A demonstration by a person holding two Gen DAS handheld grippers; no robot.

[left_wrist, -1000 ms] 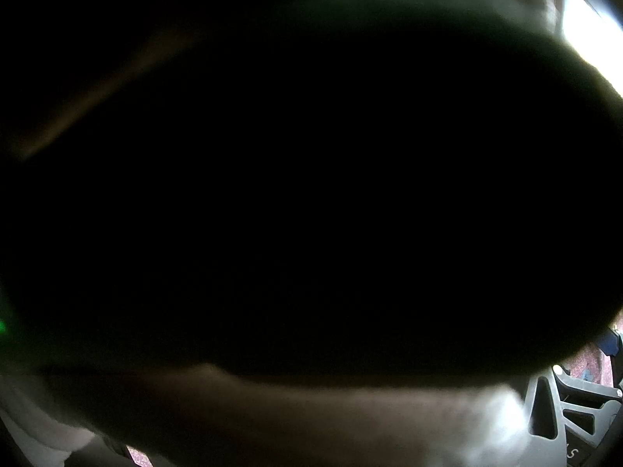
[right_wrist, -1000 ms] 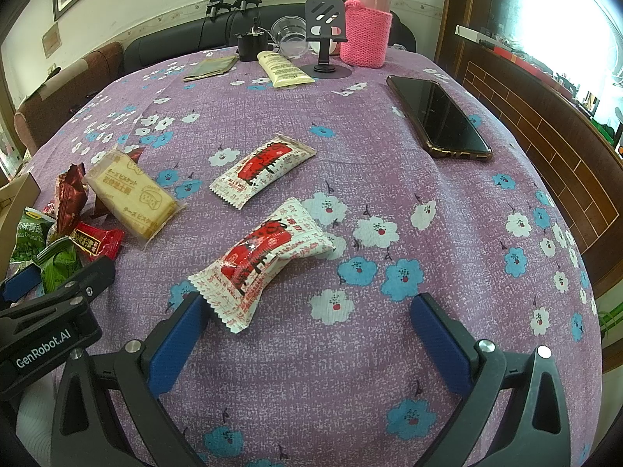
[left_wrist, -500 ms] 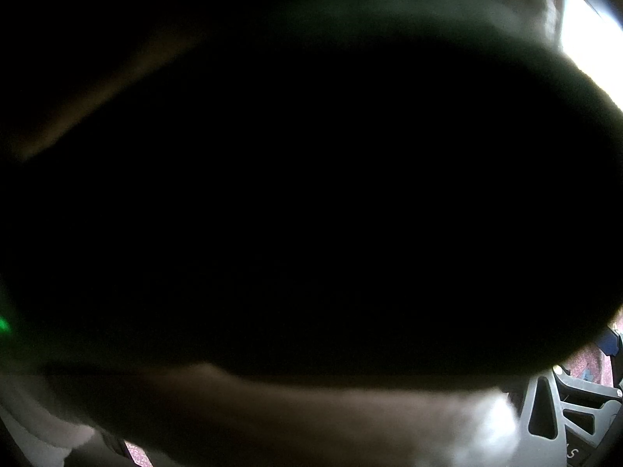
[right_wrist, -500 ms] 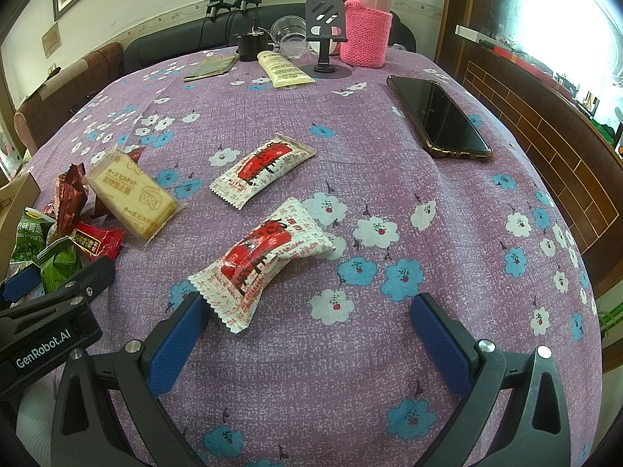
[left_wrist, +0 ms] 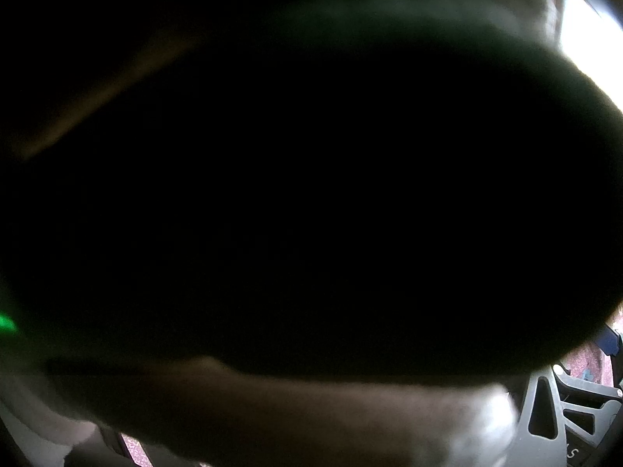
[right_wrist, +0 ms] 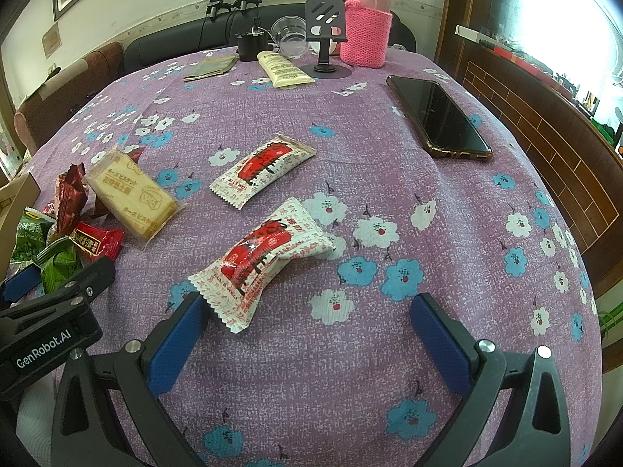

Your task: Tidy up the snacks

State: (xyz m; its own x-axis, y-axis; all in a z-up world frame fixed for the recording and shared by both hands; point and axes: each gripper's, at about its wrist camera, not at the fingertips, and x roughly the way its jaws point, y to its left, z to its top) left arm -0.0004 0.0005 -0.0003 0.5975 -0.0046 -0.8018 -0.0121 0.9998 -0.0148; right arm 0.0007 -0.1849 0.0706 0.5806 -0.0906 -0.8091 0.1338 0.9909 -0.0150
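In the right wrist view my right gripper [right_wrist: 311, 311] is open and empty above the purple flowered tablecloth [right_wrist: 447, 233]. A white and red snack packet [right_wrist: 261, 260] lies just ahead of its left blue finger [right_wrist: 175, 342]. A second white and red packet [right_wrist: 264, 167] lies further back. A yellow biscuit pack [right_wrist: 132, 194], dark red wrappers [right_wrist: 70, 198] and green packets [right_wrist: 35, 241] lie at the left. My left gripper [right_wrist: 46, 311] shows at the left edge near the green packets; its jaws are mostly hidden. The left wrist view is almost wholly dark.
A black phone [right_wrist: 440, 120] lies at the right. At the back stand a pink knit-covered flask [right_wrist: 368, 19], a black phone stand [right_wrist: 325, 39], a cream tube [right_wrist: 284, 68], a clear cup [right_wrist: 290, 35] and a folded cloth [right_wrist: 210, 68]. A cardboard box edge [right_wrist: 15, 194] shows far left.
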